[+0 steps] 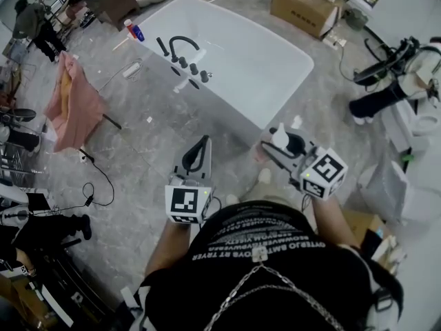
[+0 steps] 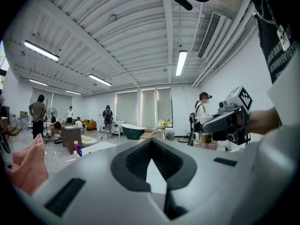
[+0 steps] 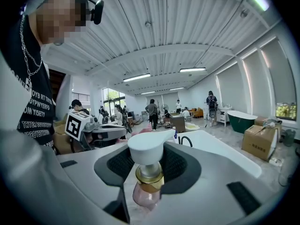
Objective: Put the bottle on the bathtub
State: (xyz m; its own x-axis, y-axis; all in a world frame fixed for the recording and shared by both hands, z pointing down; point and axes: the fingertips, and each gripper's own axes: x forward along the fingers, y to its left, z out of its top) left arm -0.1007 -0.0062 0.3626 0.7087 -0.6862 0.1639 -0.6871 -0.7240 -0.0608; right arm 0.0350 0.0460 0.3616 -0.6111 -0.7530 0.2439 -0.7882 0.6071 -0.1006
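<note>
Bottle [image 3: 149,175] clamped by right gripper [image 1: 277,145] jaws, centre right of frame, just short of near corner of bathtub [image 1: 248,64]. Left gripper [image 1: 200,150] jaws pressed together. Bare floor [image 1: 148,150] seen at left.

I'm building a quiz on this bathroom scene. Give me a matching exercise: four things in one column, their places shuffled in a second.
1. bottle
2. pink cloth
3. cardboard box
4. black faucet

A. on the rim of the bathtub
B. left of the bathtub in the head view
C. between the jaws of the right gripper
D. beyond the bathtub's far end

Pairs: 1-C, 2-B, 3-D, 4-A
</note>
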